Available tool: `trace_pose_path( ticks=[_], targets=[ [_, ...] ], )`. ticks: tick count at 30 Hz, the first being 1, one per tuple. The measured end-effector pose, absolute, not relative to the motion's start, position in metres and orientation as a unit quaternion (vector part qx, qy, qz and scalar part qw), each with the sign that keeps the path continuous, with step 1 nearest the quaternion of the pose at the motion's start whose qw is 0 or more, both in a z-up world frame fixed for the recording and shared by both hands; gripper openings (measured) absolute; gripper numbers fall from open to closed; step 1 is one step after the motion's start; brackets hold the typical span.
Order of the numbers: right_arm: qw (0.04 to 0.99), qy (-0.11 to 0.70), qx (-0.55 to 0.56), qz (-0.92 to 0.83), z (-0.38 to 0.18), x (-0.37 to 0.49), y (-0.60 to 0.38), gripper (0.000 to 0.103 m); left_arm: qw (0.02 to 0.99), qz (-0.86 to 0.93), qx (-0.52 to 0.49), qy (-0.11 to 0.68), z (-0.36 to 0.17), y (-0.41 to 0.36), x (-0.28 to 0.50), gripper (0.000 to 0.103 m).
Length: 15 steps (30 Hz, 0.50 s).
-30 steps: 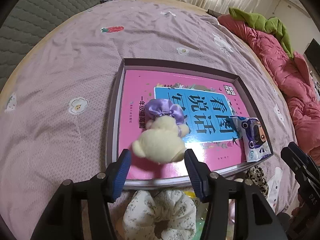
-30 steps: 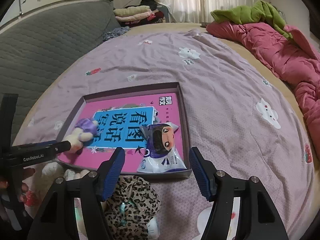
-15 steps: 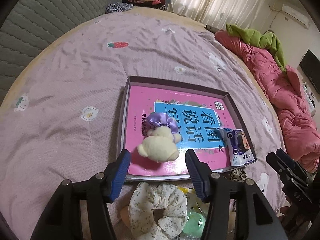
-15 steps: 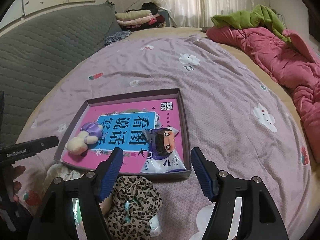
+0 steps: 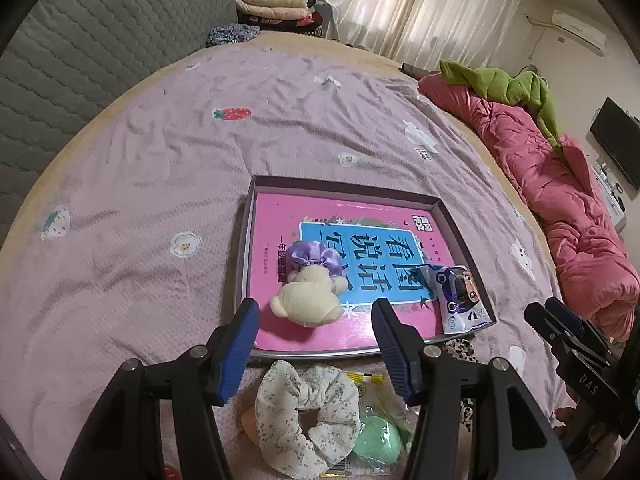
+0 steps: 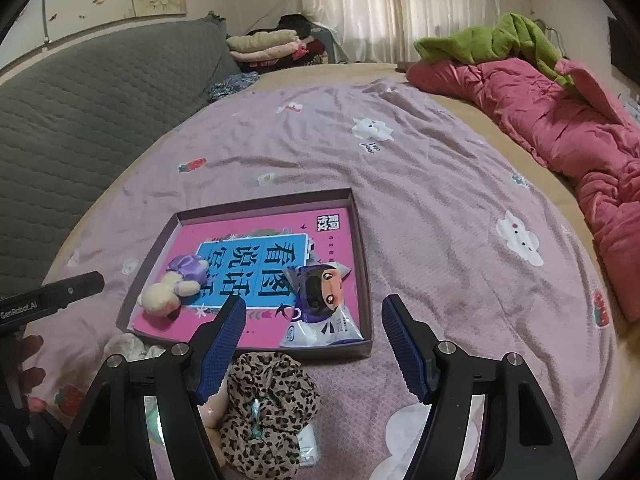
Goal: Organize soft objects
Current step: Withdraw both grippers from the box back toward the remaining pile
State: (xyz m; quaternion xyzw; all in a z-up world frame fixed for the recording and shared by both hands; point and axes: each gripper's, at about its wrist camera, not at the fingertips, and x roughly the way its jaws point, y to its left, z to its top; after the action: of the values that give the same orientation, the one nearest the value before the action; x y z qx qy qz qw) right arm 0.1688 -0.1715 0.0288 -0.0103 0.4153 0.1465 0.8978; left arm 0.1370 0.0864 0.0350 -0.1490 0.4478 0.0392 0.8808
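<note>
A shallow purple tray (image 5: 245,240) (image 6: 366,280) with a pink book in it lies on the bed. In it are a cream plush with a purple bow (image 5: 310,292) (image 6: 170,288) and a cartoon-face pouch (image 5: 458,296) (image 6: 320,304). My left gripper (image 5: 316,344) is open and empty, just short of the tray's near edge, above a floral scrunchie (image 5: 304,412) and a green packet (image 5: 378,440). My right gripper (image 6: 312,344) is open and empty above a leopard scrunchie (image 6: 264,408).
A lilac printed sheet (image 5: 140,184) (image 6: 460,208) covers the bed. A pink quilt (image 5: 560,200) (image 6: 560,120) with a green garment lies along the right side. A grey padded headboard (image 6: 80,92) stands at the left. Folded clothes (image 5: 276,4) are stacked at the back.
Both grippers have drawn back and risen from the tray, so more of the bed and the scrunchies beneath shows. The plush and pouch stay where they were.
</note>
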Motion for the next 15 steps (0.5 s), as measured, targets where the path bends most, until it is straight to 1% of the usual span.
trace_pose_path(
  ticks=[7, 15],
  targets=[
    [0.904, 0.400, -0.032, 0.149, 0.039, 0.159, -0.166, 0.072, 0.885, 0.044, -0.149, 0.438, 0.043, 0.088, 0.126, 0.058],
    [0.905, 0.395, -0.029, 0.155, 0.048, 0.150, -0.162, 0.072, 0.893, 0.049, -0.148, 0.423, 0.053, 0.093, 0.110, 0.058]
  ],
)
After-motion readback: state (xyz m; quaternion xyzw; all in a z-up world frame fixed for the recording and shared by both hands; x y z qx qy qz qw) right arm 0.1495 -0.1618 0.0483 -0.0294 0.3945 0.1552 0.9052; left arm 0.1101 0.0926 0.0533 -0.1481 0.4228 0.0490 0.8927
